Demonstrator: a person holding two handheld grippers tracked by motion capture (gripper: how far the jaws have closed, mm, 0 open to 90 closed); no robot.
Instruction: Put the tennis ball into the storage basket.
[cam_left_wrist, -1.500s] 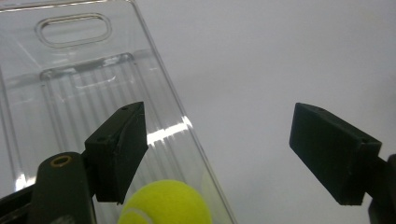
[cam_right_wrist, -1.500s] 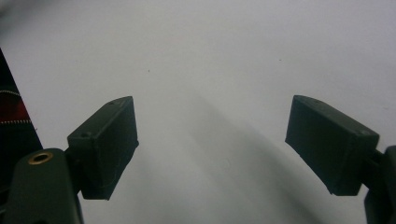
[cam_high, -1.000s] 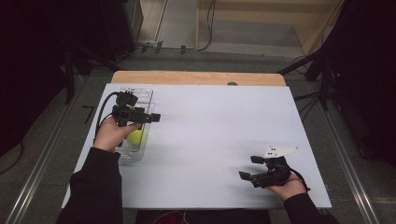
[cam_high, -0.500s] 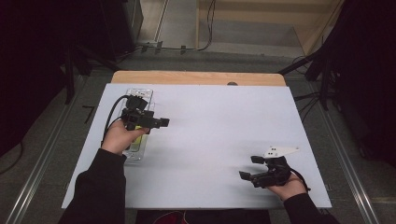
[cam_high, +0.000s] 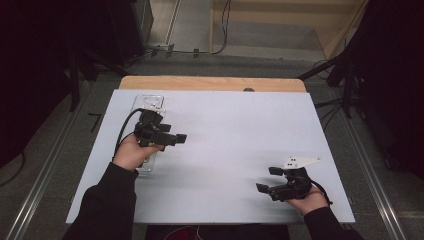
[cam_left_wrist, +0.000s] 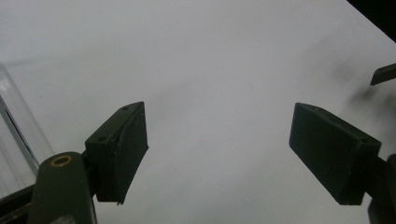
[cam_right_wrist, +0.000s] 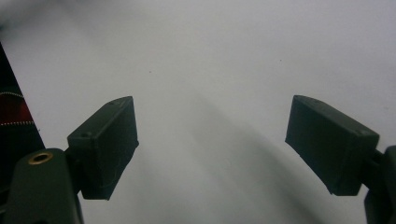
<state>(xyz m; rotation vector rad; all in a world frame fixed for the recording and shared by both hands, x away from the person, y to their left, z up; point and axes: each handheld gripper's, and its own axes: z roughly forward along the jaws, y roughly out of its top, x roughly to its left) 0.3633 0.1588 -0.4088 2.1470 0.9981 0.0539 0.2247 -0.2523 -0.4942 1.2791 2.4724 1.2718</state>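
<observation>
While both grippers sit over the white table (cam_high: 225, 150), each has its jaws spread wide on nothing

At about nine o'clock on the table, the left gripper (cam_high: 175, 138) hovers with its jaws pointing toward three o'clock, just beside the clear plastic tray (cam_high: 150, 102), which lies along the table's left edge under the left hand (cam_high: 131, 152); the tray's wall shows at nine o'clock in the left gripper view; at about five o'clock, well apart, the right gripper (cam_high: 267, 180) points toward nine o'clock

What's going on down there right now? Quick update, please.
Left gripper open, empty, above clear tray. Right gripper open, empty, near table front edge. Nothing between them.
</observation>
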